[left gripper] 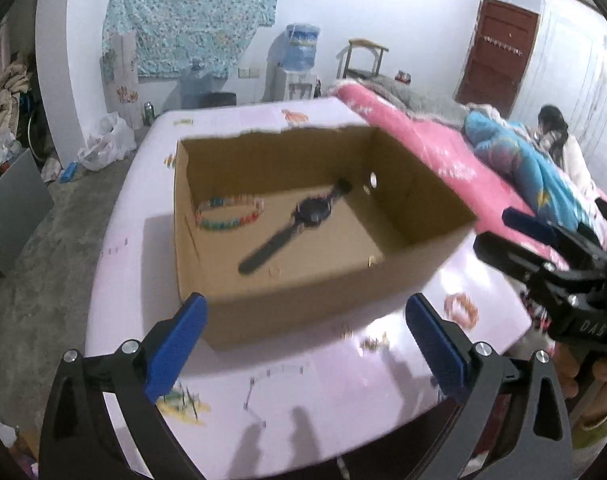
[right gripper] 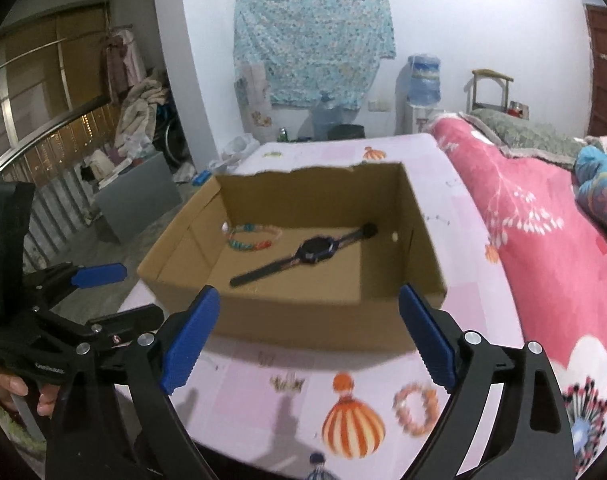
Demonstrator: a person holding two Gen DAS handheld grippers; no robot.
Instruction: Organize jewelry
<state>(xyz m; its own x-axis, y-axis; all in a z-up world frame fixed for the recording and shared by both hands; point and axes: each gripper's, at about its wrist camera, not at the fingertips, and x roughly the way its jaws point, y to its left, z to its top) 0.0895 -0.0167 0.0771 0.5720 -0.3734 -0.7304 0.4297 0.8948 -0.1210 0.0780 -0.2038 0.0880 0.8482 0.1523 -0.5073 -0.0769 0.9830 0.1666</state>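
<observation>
Left wrist view is filled at its lower edge by the left gripper (left gripper: 305, 344), whose blue-padded jaws are spread wide with nothing between them. At three o'clock the right gripper (left gripper: 503, 232) is seen from the side, likewise spread and empty, gripped from below by a hand (left gripper: 595, 376).

Just beyond the left gripper's pads, at twelve o'clock, an open brown cardboard box (left gripper: 303, 304) is set on a pale pink printed tablecloth (left gripper: 335, 392). On the box floor a black wristwatch with a long strap (left gripper: 303, 220) is laid diagonally near the centre. At nine o'clock from it, close to the left wall, a multicoloured beaded bracelet (left gripper: 228, 214) is laid flat, apart from the watch.

Outside the box, at four o'clock from it, a pink-and-orange beaded bracelet (left gripper: 461, 308) is left on the cloth, near the box's front corner.

In the right wrist view that bracelet (right gripper: 417, 408) is found at five o'clock, below the right gripper (right gripper: 307, 344), beside a printed orange striped balloon (right gripper: 353, 424). A pink floral quilt (right gripper: 543, 248) is spread at three o'clock.
</observation>
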